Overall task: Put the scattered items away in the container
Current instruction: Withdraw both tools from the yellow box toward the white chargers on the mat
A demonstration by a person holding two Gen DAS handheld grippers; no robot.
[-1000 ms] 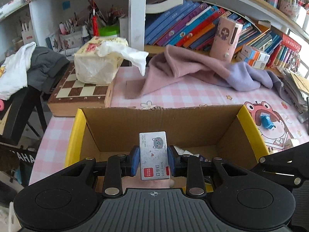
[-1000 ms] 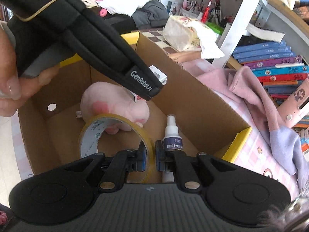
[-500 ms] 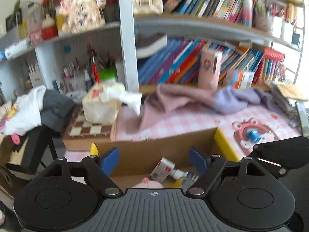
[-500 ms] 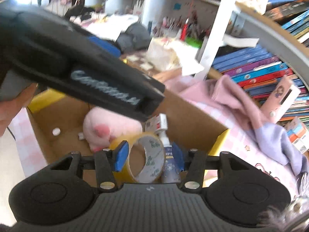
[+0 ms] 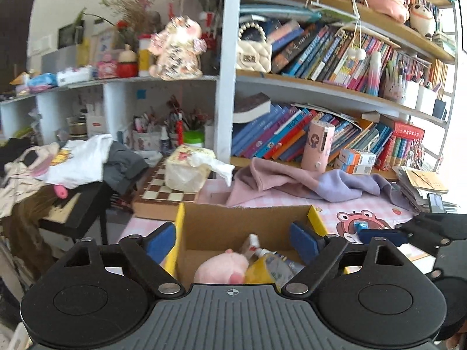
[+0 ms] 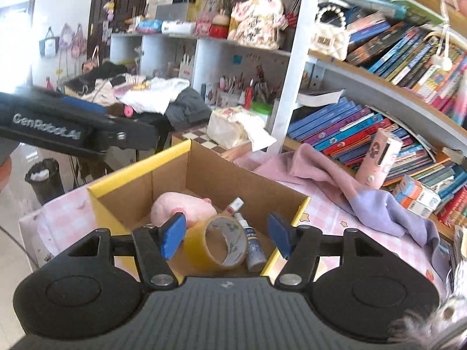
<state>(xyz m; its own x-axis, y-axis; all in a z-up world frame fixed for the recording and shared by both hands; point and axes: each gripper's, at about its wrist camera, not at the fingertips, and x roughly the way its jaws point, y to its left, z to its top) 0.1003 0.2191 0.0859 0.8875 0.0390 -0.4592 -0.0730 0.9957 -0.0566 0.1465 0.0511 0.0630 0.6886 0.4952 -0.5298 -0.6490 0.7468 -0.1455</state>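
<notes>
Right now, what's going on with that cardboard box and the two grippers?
A person is tidying loose items into the cardboard box with two handheld grippers. Both the left gripper and the right gripper are open and empty, held above the box. Inside lie a pink plush toy, a roll of yellow tape, a small spray bottle and a small staples box.

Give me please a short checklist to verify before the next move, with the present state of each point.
1. Left gripper open and empty: ok.
2. Right gripper open and empty: ok.
3. Tape roll lies inside the cardboard box: ok.
4. Spray bottle and pink plush inside the box: ok.
5. Both grippers are above the box rim: ok.
6. No scattered item left on the table: cannot tell.
</notes>
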